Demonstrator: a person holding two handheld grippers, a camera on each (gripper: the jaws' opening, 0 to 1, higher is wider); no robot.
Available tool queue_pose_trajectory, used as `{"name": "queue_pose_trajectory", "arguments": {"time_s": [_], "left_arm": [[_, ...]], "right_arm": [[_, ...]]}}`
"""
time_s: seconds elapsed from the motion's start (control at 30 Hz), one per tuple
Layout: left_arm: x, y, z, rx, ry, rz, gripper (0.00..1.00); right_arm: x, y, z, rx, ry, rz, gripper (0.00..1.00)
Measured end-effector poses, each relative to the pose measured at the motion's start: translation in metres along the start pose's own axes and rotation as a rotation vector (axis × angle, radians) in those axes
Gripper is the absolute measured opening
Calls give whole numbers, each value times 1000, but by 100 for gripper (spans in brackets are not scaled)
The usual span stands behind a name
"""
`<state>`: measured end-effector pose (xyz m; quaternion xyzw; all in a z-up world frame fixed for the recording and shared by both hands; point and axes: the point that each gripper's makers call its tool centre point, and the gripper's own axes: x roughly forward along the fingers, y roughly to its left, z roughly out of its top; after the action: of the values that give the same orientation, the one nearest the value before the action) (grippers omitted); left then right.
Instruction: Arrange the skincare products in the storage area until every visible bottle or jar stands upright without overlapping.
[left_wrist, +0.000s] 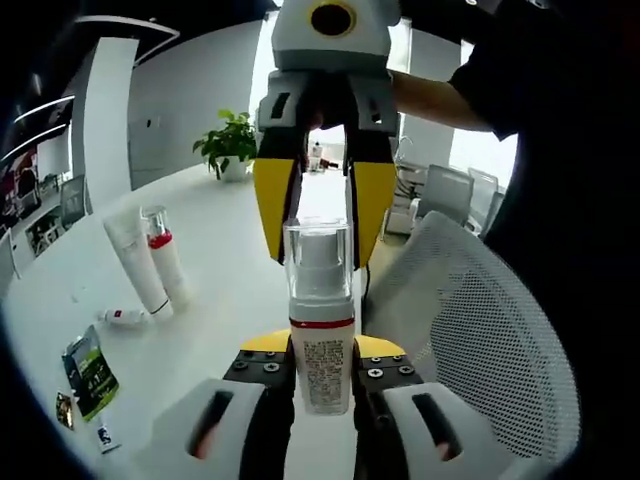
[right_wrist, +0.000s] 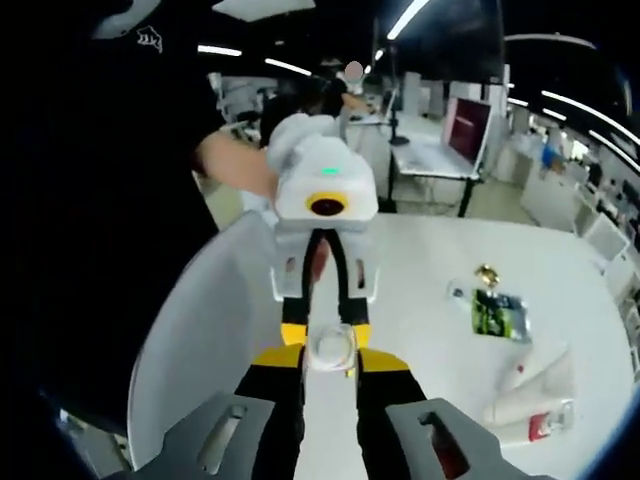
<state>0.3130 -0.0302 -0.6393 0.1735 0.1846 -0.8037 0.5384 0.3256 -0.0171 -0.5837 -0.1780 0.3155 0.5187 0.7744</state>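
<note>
A broad white tabletop (left_wrist: 215, 235) (right_wrist: 430, 265) curves through both views. At its far edge in the left gripper view stands a leafy green potted plant in a white pot (left_wrist: 229, 146). Just off the table's near side sits a white mesh-backed office chair (left_wrist: 478, 330), with paler chairs (left_wrist: 448, 190) farther back by the bright windows. A green-and-black flat packet (left_wrist: 89, 371) (right_wrist: 498, 314) lies flat on the tabletop, a small gold-coloured item (right_wrist: 487, 271) just beside it. In the right gripper view, a white desk with a dark red panel (right_wrist: 466, 126) stands in the room behind, beneath long ceiling strip lights (right_wrist: 411, 17).
</note>
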Motion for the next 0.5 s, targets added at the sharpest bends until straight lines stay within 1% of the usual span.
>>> {"name": "queue_pose_trajectory", "arguments": {"time_s": [0.13,0.27,0.37,0.47,0.5], "left_arm": [[3,1,1,11,-6,-8,15],[7,5,0,7,-13,-10,15],[12,10,-2,-4,-11,-1,15],[17,17,-4,-35,-13,16,16],[19,22,-6,-48,-16,38,16]], "right_arm": [[0,-1,0,11,3,-5,8],[0,-5,-4,15,13,-11,8],[0,-8,-9,13,25,-22,8],[0,-14,-15,20,33,-36,8],[1,-18,-19,29,34,-47,8]]}}
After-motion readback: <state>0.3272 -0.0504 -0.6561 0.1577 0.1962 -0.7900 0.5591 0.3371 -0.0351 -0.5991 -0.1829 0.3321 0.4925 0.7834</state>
